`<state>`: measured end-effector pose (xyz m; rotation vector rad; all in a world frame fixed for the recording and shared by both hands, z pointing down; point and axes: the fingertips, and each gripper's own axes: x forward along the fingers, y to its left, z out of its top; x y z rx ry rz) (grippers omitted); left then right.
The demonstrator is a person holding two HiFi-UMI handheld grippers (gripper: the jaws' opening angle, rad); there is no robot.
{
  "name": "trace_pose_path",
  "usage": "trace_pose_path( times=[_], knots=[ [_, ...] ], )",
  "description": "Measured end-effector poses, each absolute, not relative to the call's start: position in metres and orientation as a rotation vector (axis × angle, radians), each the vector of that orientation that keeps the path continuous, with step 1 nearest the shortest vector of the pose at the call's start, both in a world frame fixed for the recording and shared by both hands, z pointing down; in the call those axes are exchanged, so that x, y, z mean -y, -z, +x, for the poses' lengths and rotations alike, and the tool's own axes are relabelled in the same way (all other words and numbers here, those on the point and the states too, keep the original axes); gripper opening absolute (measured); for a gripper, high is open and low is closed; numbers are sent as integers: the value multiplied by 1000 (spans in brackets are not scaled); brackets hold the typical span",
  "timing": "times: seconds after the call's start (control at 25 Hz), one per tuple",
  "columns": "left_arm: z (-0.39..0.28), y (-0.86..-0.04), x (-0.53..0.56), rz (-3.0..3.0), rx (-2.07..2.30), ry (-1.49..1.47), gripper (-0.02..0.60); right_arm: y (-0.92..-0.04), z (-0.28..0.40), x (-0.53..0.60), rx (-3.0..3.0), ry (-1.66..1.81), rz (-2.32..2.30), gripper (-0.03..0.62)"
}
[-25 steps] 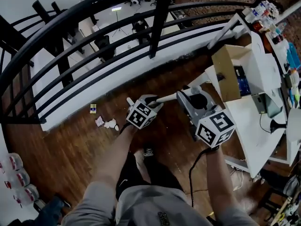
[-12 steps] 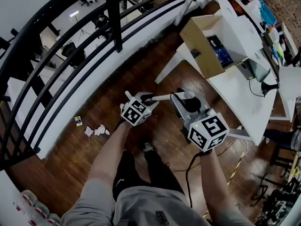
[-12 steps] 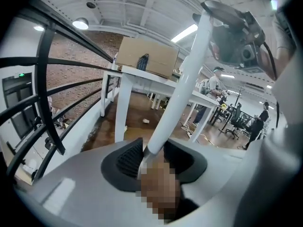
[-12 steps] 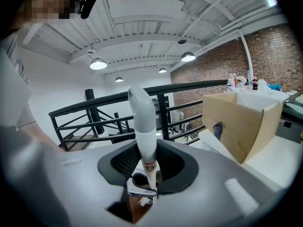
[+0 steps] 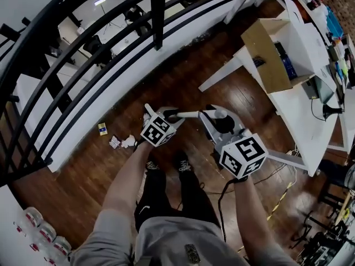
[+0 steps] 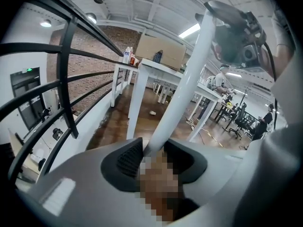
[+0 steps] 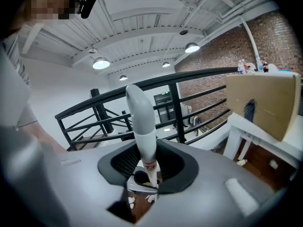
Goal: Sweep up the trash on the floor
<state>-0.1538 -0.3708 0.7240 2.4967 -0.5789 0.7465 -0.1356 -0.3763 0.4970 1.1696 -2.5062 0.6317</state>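
Crumpled white paper scraps (image 5: 123,142) and a small yellow box (image 5: 102,128) lie on the wood floor by the white ledge. They are left of my left gripper (image 5: 168,115). That gripper (image 6: 154,156) is shut on a long white pole (image 6: 182,79) that slants up to the right. My right gripper (image 5: 223,122) stands a little to the right. In its own view it (image 7: 147,167) is shut on a white handle with a rounded top (image 7: 141,122). A grey piece (image 7: 142,182) sits under the jaws, with paper scraps (image 7: 130,202) on the floor below.
A black railing (image 5: 100,49) curves along the far side above a white ledge. A white desk (image 5: 299,115) with a cardboard box (image 5: 266,54) stands at the right. A cable (image 5: 222,198) trails on the floor. Bottles (image 5: 39,231) stand at lower left. My shoes (image 5: 166,164) are below the grippers.
Both grippers have sunk a little, each keeping its handle. The head view has swung, so the railing and desk shifted. The paper scraps now lie closer to the left gripper.
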Motion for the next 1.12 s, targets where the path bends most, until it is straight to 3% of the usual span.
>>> trace_pose_path(
  times=[0.68, 0.88, 1.12],
  knots=[
    [-395, -736, 352, 2332, 896, -826, 146, -515, -347, 358, 2607, -660, 757, 101],
    [-403, -717, 357, 2380, 898, -779, 146, -498, -361, 358, 2626, -612, 784, 101],
    [-351, -693, 342, 2448, 824, -731, 144, -469, -322, 336, 2643, -529, 877, 101]
  ],
)
